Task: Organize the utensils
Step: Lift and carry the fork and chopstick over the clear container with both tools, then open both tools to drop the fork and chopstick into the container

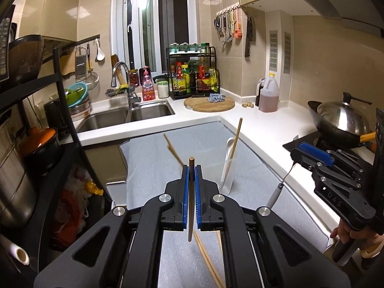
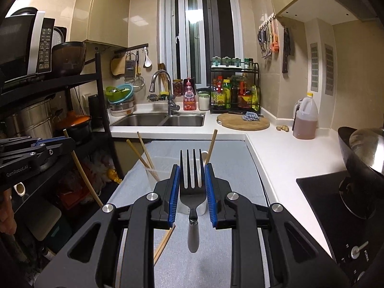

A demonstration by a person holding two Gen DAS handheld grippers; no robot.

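Between left gripper (image 1: 191, 168) pads: thin wooden chopstick (image 1: 190, 201) is being clamped upright.
Right gripper (image 2: 191, 180): dark metal fork (image 2: 191, 182) is being pinched, tines forward.
Ahead: clear plastic cups (image 2: 153, 180), judged the sorting targets.

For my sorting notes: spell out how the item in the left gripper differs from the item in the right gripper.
The chopstick is a thin, plain wooden stick; the fork is dark with four tines and a silver handle. The left gripper is shut nearly flat on the chopstick; the right gripper is wider apart around the fork's head. Both are held above the cloth.
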